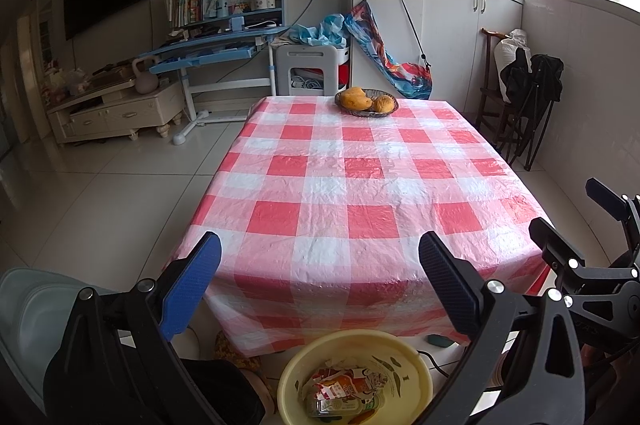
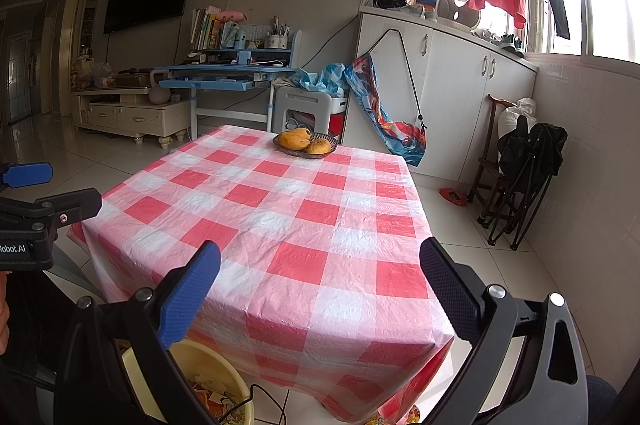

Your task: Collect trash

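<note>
Nearest to you, the yellow basin (image 1: 354, 377) sits on the floor just below the near edge of the table (image 1: 360, 185), and the trash (image 1: 344, 391) lies inside it: crumpled wrappers and a small bottle. Your left gripper (image 1: 320, 281) hangs above the basin with its fingers (image 1: 192, 285) spread wide and nothing between them. Your right gripper (image 2: 320, 285) is beside the basin, over the table's near corner, its fingers (image 2: 188, 297) likewise spread and empty. The table's red and white checked cloth (image 2: 280, 225) is bare across its middle. At the table's far edge stands a shallow dish (image 1: 367, 101) holding mangoes (image 1: 356, 98). Beyond the table a blue desk (image 1: 216, 49) stands against the wall.
</note>
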